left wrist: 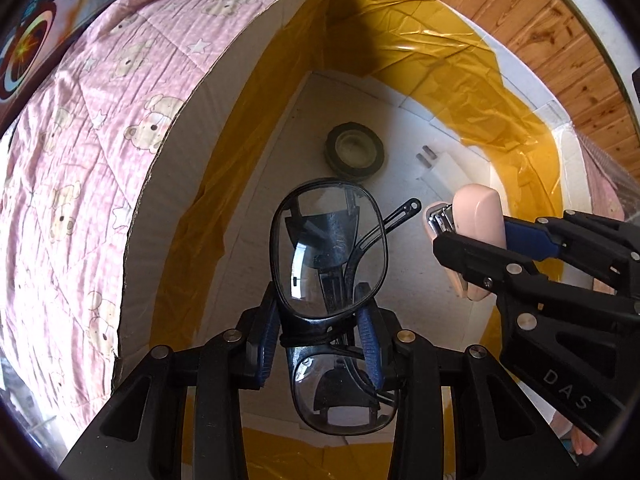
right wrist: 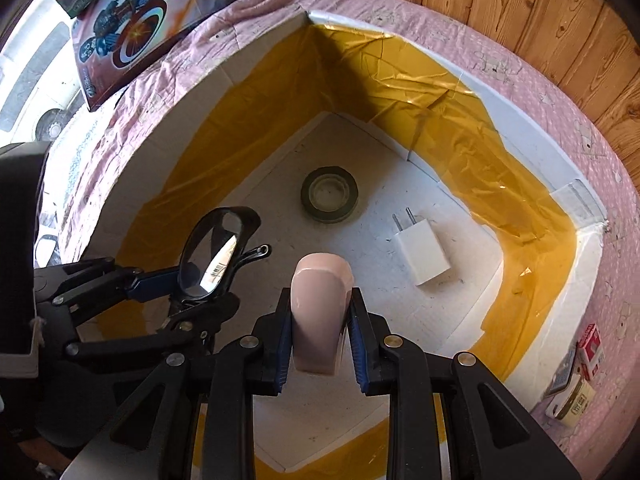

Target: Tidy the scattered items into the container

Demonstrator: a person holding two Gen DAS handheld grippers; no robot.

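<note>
Both tongs loaded and hanging over the open box, floor straight below

We have the left tongs (left wrist: 320, 344) clamped on the folded glasses (left wrist: 328, 248), whose long axis runs out along the fingers and down into the box (right wrist: 536, 152); the right tongs (right wrist: 320, 350) are clamped on the pink nail clipper (right wrist: 320, 312), likewise pointing down. Beyond both tips, on the box floor, lie the tape roll (right wrist: 329, 194) and, right of it, the white charger (right wrist: 422, 254). We judge the bare floor beneath each pair the drop spot; both look about equally near
</note>
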